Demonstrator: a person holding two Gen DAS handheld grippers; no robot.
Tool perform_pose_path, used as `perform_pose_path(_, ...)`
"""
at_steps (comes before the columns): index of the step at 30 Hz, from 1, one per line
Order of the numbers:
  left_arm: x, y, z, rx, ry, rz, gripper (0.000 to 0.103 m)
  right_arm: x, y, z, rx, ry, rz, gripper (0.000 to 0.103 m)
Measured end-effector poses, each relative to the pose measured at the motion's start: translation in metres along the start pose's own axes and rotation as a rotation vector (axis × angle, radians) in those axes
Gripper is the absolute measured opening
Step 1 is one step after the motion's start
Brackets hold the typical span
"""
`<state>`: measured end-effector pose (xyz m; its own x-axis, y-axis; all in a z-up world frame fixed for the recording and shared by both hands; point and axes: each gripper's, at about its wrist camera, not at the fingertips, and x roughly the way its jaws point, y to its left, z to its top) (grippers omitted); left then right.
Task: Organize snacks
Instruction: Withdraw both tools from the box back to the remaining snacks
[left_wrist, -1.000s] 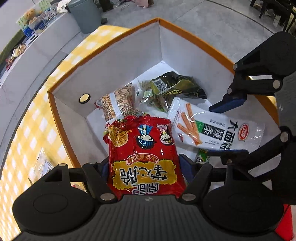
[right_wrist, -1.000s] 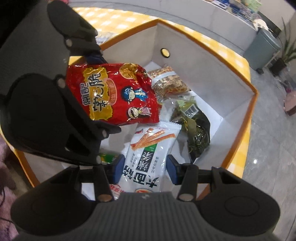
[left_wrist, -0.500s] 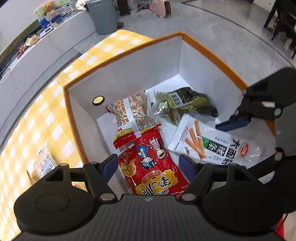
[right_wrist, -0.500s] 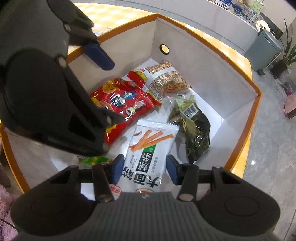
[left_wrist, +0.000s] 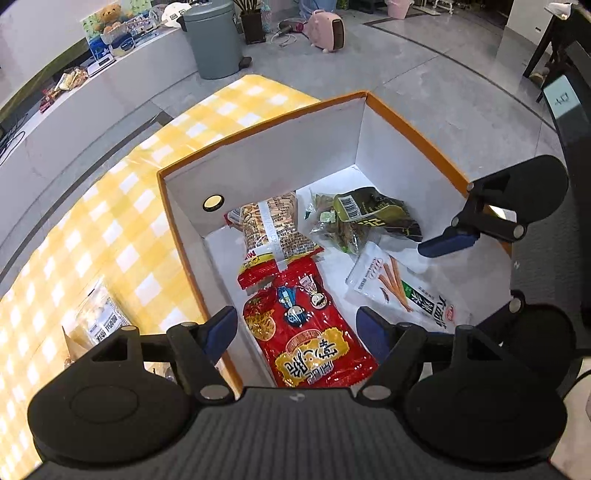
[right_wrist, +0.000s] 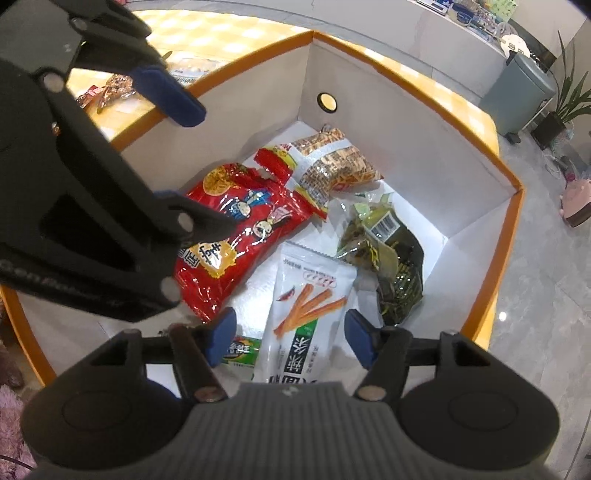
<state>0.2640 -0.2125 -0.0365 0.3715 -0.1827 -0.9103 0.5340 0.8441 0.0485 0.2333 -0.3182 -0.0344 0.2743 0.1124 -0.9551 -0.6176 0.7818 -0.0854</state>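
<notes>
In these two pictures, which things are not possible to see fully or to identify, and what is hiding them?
- Green packet, right wrist view: mostly hidden under the white stick-snack bag and the right tongs; its kind is unclear.
- Red noodle bag, left wrist view: near end covered by the left tongs.
- Packets on the checked cloth outside the box: cut off by the tongs' body, labels too small.

A cardboard box (left_wrist: 413, 129) with white inner walls and an orange rim sits on a desk covered in a yellow-and-white checked cloth (left_wrist: 122, 229). Inside lie a glossy red snack bag (left_wrist: 314, 332) with yellow lettering, a white packet (right_wrist: 306, 310) printed with orange sticks, and a dark green pouch (left_wrist: 373, 218). Both black grippers carry blue pads (right_wrist: 221, 336).
</notes>
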Motion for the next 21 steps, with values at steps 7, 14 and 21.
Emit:
perform_pose_path(7, -0.034, 0.006, -0.018, -0.009, -0.080, -0.011, 0.085, -0.028, 0.013, -0.001, 0.038, -0.059, -0.033, 0.071)
perform_pose_path(14, -0.076, 0.017, -0.056, -0.022, -0.169, 0.007, 0.085, -0.052, 0.037, -0.011, 0.160, -0.119, -0.077, 0.072)
perform_pose_path(21, -0.116, 0.037, -0.104, -0.119, -0.293, 0.035, 0.085, -0.087, 0.070, -0.022, 0.265, -0.273, -0.038, 0.072)
